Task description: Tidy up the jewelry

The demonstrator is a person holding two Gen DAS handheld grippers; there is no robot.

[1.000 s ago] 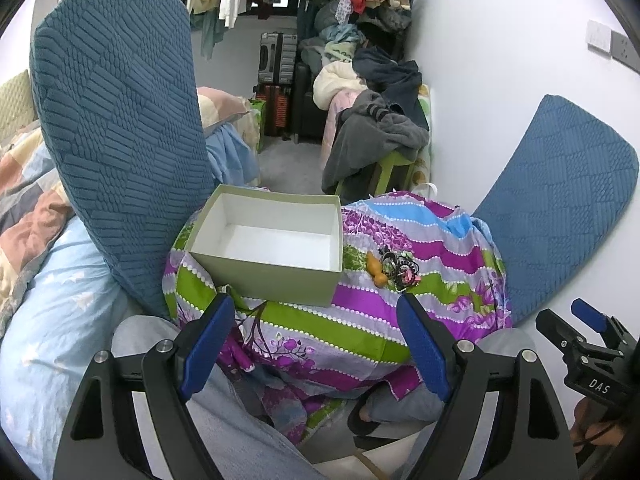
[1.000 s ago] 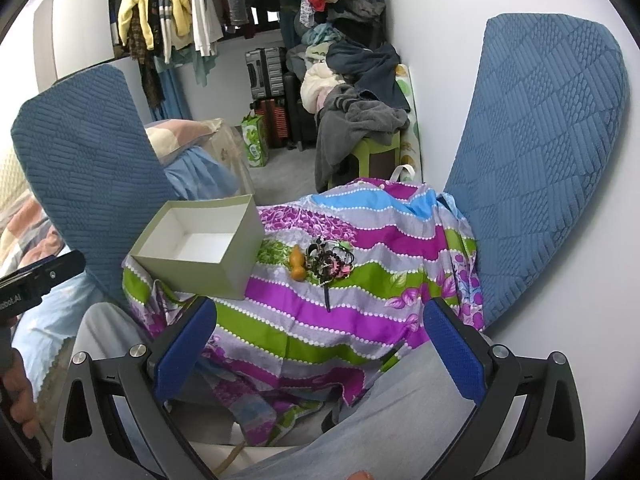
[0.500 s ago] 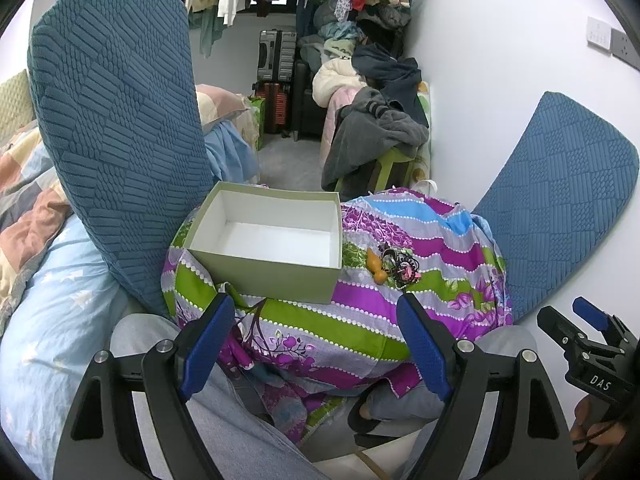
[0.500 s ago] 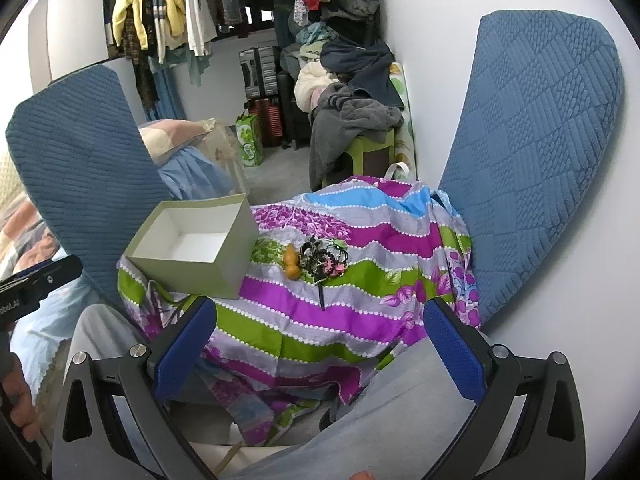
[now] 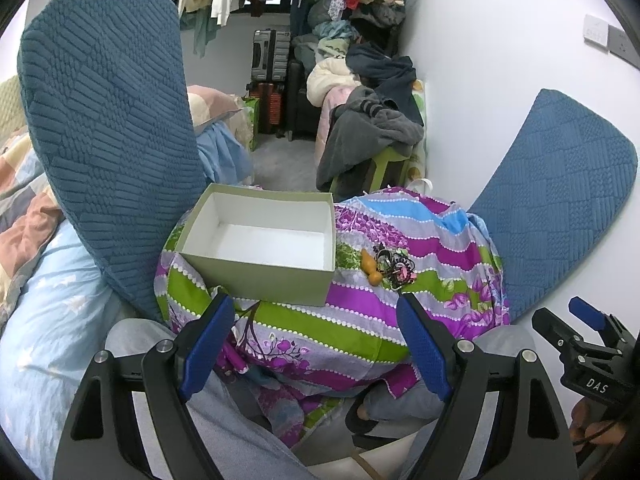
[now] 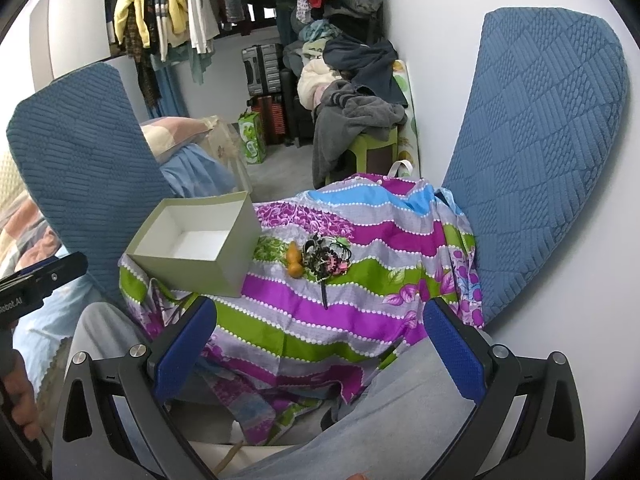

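Box empty; jewelry pile beside it. L gripper & R gripper jaws spread.

an open green box with a white, empty interior sits on a striped floral cloth, just left of a tangled jewelry pile and an orange gourd-shaped piece. the right gripper hovers below, its blue-padded jaws spread wide, holding nothing.

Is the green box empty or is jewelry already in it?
Empty: the green box shows only bare white floor; the jewelry pile lies beside it on the cloth.
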